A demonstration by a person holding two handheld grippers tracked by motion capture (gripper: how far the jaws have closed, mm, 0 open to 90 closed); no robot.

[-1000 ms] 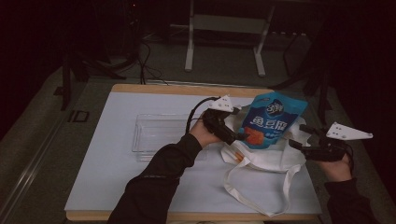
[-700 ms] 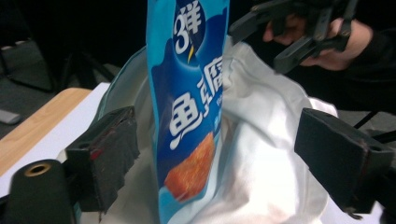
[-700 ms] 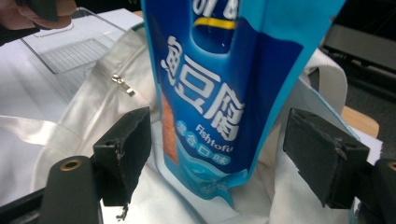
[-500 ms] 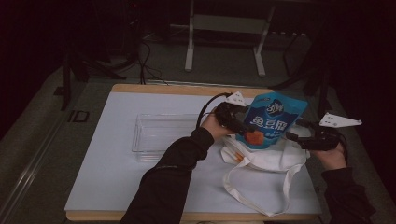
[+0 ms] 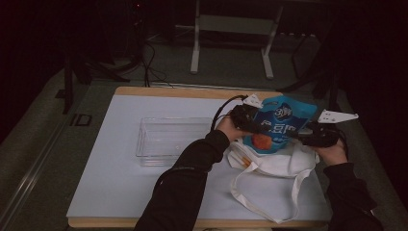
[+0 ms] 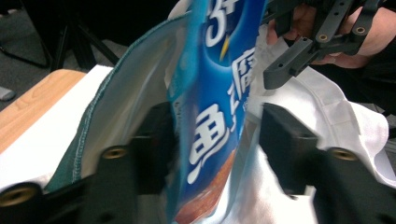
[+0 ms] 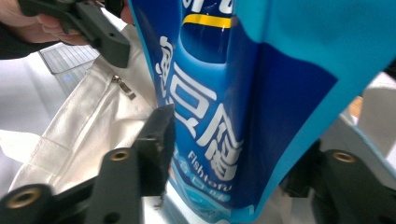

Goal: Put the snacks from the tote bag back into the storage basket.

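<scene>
A blue snack pouch (image 5: 281,120) with white lettering hangs tilted over a white tote bag (image 5: 279,166) lying on the table. My left gripper (image 5: 245,120) stands at the pouch's left edge. In the left gripper view the pouch (image 6: 215,116) sits between its wide jaws (image 6: 217,140), with a thin gap at the right one, so it is open. My right gripper (image 5: 308,137) is at the pouch's lower right. In the right gripper view the pouch (image 7: 243,93) presses against both jaws of that gripper (image 7: 233,168), which is shut on it.
A clear plastic tray (image 5: 159,139) stands left of the bag on the white table top (image 5: 110,187). The bag's straps (image 5: 260,202) loop toward the front edge. A metal stand (image 5: 231,29) is on the floor behind the table.
My right gripper has moved left to the pouch and closed on its lower right. The pouch and left gripper have shifted slightly right and up.
</scene>
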